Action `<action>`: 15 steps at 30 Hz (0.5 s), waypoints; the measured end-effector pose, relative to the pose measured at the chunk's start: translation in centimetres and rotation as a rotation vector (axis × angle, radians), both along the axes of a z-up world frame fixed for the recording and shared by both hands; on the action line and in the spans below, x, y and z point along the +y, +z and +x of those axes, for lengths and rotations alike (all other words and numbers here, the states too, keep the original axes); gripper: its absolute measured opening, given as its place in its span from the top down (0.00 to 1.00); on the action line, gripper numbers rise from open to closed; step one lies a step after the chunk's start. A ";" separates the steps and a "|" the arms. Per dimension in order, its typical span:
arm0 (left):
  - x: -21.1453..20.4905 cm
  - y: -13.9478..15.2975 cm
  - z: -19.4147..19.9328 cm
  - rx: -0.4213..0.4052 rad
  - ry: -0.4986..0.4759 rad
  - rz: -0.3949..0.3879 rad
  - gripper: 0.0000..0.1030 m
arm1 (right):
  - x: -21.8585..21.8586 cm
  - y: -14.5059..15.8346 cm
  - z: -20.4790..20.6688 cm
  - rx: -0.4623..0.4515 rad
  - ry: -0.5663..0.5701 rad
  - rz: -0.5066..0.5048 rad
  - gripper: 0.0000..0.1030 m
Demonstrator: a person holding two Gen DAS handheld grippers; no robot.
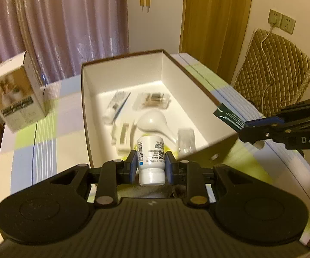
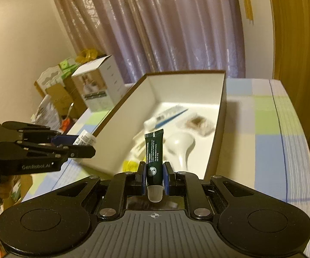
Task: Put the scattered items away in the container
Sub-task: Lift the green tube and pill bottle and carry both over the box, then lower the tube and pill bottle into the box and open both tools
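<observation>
Left gripper (image 1: 151, 165): nearest to its camera; the jaws pinch a small white bottle (image 1: 151, 161) across its body, the cap toward the camera and the base pointing out beyond the blue pads.
Reason for this hold: probably the side pinch keeps the round bottle from rolling and lets it fall base first when the jaws let go.
Right gripper (image 2: 154, 175): the jaws are pressed on a dark green tube (image 2: 154, 157) just above its pale cap, and the flat tail stands out past the fingertips.
Reason for this hold: the stiff end near the cap gives, I think, a firmer grip than the soft tail.
Container (image 1: 86, 99): an open white box with brown rim, ahead of and below both pairs of jaws, on a checked tablecloth (image 1: 47, 133).
Inside the box: a white scoop (image 1: 152, 122), a packaged syringe (image 1: 116, 105), a clear packet (image 1: 151, 100), white plastic pieces.
Pose: both grippers slope downward toward the box, the left at its near edge, the right at the side wall to the left gripper's right.
Left to do: both items are not yet released.
</observation>
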State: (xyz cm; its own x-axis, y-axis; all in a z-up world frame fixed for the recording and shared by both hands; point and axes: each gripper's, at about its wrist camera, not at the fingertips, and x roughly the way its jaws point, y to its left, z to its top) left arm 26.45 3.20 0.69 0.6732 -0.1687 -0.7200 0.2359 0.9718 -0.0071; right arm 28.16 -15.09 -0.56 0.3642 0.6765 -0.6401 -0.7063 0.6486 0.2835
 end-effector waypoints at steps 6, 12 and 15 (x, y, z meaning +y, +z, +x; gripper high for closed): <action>0.4 0.6 4.0 0.002 -0.022 0.012 0.78 | 2.8 -0.2 3.8 0.016 -0.038 -0.010 0.82; 0.7 0.0 7.3 0.017 -0.037 0.013 0.78 | 5.6 -2.1 6.8 0.010 -0.035 -0.104 0.82; 1.0 -0.6 9.1 0.029 -0.030 0.013 0.78 | 6.5 -3.2 8.1 -0.003 -0.028 -0.164 0.82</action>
State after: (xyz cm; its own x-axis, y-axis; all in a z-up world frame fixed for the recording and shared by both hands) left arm 35.50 4.23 0.10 0.6466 -0.1789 -0.7415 0.2652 0.9642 -0.0014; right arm 36.23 -8.56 -3.76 0.3836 0.5524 -0.7401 -0.6878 0.7057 0.1702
